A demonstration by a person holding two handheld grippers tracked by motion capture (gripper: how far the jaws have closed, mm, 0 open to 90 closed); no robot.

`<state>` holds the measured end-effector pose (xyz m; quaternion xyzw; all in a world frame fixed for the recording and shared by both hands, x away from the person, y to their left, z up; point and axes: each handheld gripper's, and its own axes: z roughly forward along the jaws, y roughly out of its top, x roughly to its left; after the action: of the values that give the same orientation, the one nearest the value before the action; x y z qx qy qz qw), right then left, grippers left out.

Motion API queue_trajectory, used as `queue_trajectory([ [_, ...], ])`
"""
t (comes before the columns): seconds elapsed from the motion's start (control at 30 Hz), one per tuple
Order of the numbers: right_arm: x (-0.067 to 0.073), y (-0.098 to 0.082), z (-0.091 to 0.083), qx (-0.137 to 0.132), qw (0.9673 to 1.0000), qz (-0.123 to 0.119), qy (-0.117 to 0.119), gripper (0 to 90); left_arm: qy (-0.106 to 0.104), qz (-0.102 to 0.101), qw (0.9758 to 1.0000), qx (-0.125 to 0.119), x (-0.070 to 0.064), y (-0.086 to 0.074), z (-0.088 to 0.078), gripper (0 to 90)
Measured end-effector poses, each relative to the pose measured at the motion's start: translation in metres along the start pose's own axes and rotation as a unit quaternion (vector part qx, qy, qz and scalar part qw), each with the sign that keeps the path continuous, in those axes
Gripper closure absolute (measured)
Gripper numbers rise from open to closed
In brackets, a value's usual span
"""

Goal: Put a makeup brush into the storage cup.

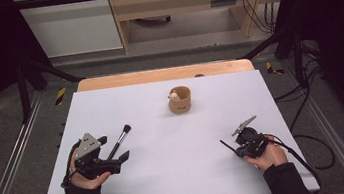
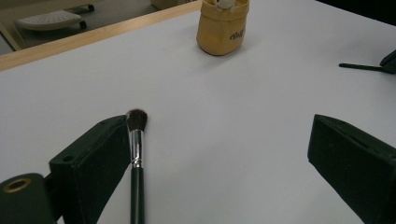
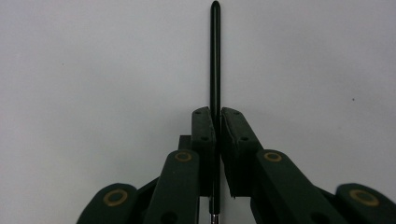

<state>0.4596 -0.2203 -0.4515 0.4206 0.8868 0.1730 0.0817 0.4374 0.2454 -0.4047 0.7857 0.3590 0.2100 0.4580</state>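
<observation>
Brushes are handled on the white desk (image 1: 170,178), nearer the person than the tan cup (image 1: 180,101). One slim black handle (image 3: 215,56) is clamped between the right gripper's (image 3: 217,116) fingers. Another brush (image 2: 136,154) is seen beside one wide-spread finger of the left gripper (image 2: 219,154).

White bench (image 1: 170,178) with wooden far edge mid-frame; grey floor (image 1: 15,148) either side; pale wooden furniture (image 1: 172,1) at top; black cables (image 1: 307,104) right; dark corners.
</observation>
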Motion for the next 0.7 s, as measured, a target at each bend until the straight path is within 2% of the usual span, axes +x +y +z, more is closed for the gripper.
queue_trajectory([
  [0.27,0.0006,0.0009,0.0002,0.008,1.0,0.003,-0.001,85.5,-0.001,0.002,1.0,0.001,-0.001,0.0002,0.0006,5.4],
  [0.7,-0.0004,0.0008,-0.0022,0.001,1.0,0.005,0.005,85.8,-0.004,0.004,1.0,0.001,-0.0032,0.0009,0.0012,5.4],
])
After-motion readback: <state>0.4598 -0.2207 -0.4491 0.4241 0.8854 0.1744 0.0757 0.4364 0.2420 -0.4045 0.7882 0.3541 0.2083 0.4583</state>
